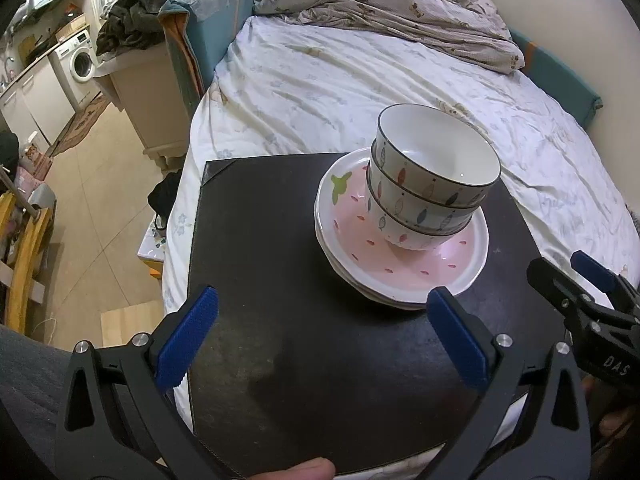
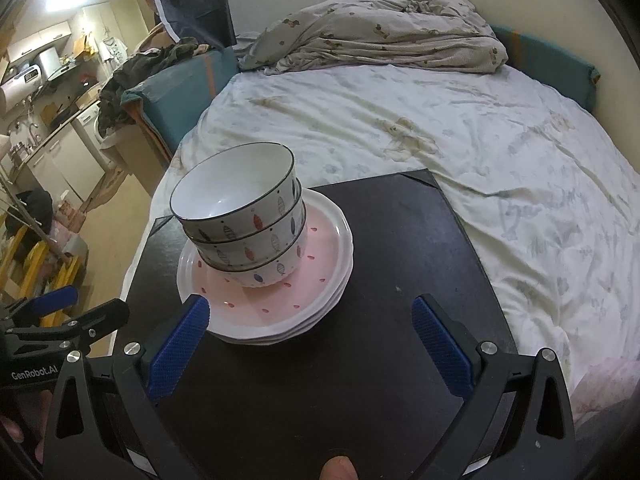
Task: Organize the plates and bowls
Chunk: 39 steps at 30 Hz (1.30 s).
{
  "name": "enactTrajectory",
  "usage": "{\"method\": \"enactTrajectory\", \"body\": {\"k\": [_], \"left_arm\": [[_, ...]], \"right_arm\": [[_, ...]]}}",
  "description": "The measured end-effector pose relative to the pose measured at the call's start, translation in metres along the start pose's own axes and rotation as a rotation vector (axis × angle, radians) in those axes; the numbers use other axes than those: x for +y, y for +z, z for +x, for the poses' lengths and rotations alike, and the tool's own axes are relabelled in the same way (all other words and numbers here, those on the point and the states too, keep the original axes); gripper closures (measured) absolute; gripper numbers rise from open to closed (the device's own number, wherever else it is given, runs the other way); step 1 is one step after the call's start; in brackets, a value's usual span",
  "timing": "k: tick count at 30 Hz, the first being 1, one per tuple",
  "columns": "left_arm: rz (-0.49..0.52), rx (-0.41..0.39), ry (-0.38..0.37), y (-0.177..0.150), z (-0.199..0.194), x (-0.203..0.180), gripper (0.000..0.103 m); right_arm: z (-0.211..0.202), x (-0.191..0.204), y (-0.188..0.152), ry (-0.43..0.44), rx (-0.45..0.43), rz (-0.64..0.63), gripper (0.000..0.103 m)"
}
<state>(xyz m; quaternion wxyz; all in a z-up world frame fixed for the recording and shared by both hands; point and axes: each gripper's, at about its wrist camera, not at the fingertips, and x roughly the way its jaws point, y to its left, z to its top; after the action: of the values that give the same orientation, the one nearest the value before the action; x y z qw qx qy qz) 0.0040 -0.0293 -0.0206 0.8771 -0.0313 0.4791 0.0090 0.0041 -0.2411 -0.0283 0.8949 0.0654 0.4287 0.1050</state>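
Left wrist view. Left tool (image 1: pixel 322 336): fingers spread wide, blue pads (image 1: pixel 188 340) apart, nothing between them; its base is cut off by the lower edge. Black board (image 1: pixel 256 248): flat on the bed (image 1: pixel 320 92), serving as tabletop; its near edge is partly hidden behind the tool. Stack of plates (image 1: pixel 400 280): white rims, pink centre with small red marks, standing on the board's far right part; the count of plates is hard to make out, since only edges show below the top one. Stack of bowls (image 1: pixel 428 196): three nested, white with a leaf pattern and dark rims, upright on the top plate, set toward its far side. Right tool (image 1: pixel 568 284): enters at the right edge, only partly seen. A fingertip (image 1: pixel 304 470) shows at the bottom edge. Crumpled quilt (image 1: pixel 400 4) at the head of the bed; a washing machine (image 1: pixel 82 64) far left.

Right wrist view. Right tool (image 2: pixel 310 340): fingers spread wide, empty, its left pad just before the plates' near rim. Bowls and plates stand left of centre on the board. Left tool at the left edge, its state unclear here.
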Motion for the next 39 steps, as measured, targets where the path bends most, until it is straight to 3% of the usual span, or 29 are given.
{"method": "enactTrajectory", "body": {"k": [39], "left_arm": [[0.002, 0.017, -0.017, -0.0009, 0.0041, -0.003, 0.0]], "right_arm": [[0.002, -0.0034, 0.0007, -0.02, 0.002, 0.001, 0.0]]}}
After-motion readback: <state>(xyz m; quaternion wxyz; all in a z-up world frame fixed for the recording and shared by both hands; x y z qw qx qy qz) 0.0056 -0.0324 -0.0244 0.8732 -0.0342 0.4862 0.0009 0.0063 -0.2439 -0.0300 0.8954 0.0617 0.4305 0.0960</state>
